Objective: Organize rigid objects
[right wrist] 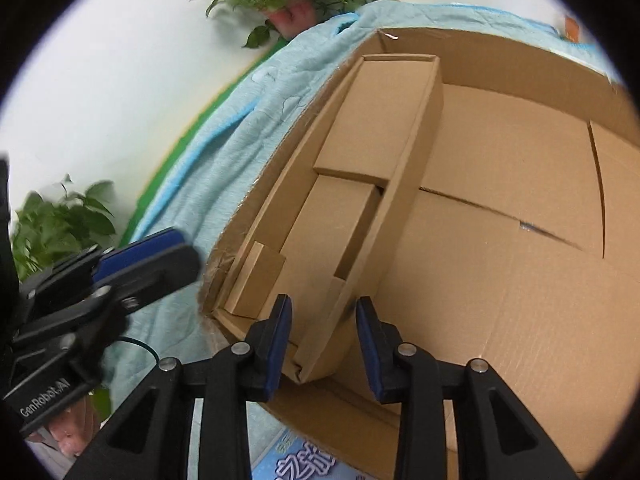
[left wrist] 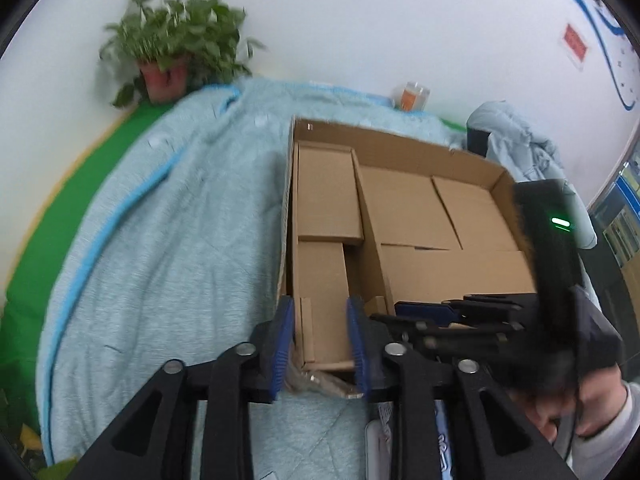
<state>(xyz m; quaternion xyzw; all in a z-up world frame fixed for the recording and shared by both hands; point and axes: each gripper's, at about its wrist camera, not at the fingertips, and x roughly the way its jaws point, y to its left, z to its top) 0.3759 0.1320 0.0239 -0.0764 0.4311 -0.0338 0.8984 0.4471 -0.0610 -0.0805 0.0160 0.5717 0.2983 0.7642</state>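
A large open cardboard box lies on a pale blue quilt, with flat cardboard boxes packed inside. Along its left side sits a long narrow cardboard tray holding smaller boxes. My left gripper is at the tray's near end, its blue pads straddling a small box without visibly pressing on it. My right gripper is close beside it, also seen in the left wrist view. Its pads stand either side of the tray's near right wall, and small gaps show. The left gripper appears at the left of the right wrist view.
The pale blue quilt covers a green surface against a white wall. A potted plant stands at the back left, and another plant is nearer. A small orange jar and bunched blue cloth lie behind the box. A person's hand holds the right gripper.
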